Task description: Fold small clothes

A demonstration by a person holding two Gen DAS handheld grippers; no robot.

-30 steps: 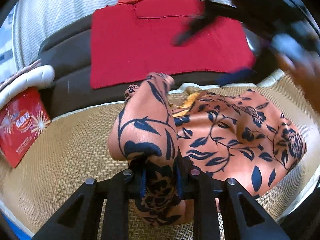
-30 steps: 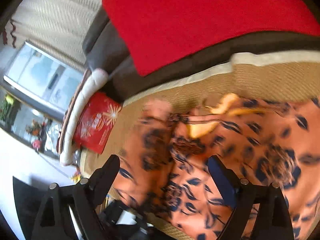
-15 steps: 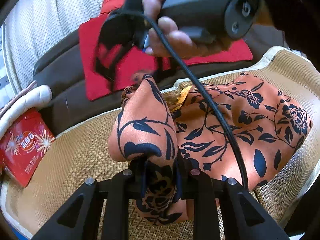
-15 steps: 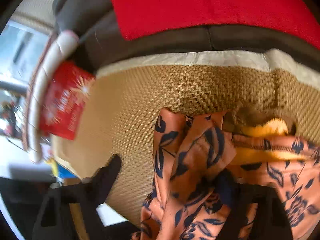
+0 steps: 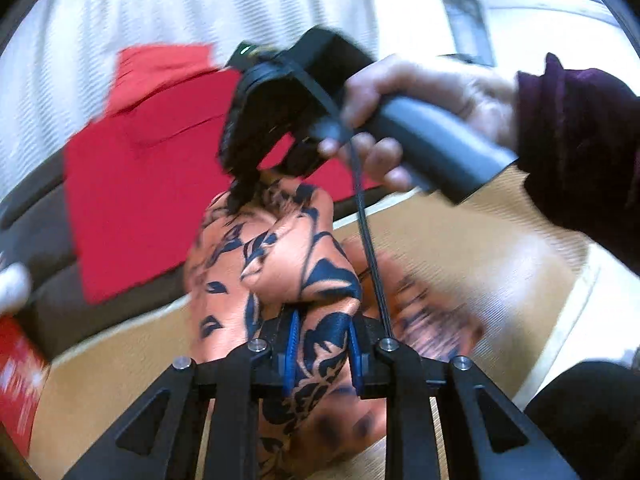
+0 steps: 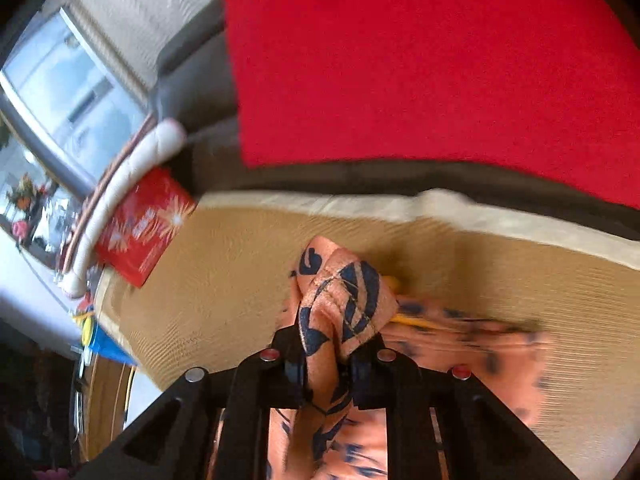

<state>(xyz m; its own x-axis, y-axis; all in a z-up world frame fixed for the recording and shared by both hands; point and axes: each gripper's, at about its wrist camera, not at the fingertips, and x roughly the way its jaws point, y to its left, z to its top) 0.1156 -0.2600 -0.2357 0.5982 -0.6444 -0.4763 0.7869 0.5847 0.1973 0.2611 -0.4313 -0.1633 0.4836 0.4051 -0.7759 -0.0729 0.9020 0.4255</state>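
Orange floral garment (image 5: 296, 264): your left hand-held gripper (image 5: 322, 350) is closing on one bunched fold; your right hand-held gripper (image 6: 326, 364) is closing on another, ahead of the left; remainder is trailing below onto the woven mat (image 6: 224, 280).

Woven tan mat (image 6: 248, 272) on dark sofa (image 6: 360, 176); red cloth (image 6: 420, 72) behind; window (image 6: 68, 88) left, daylight.
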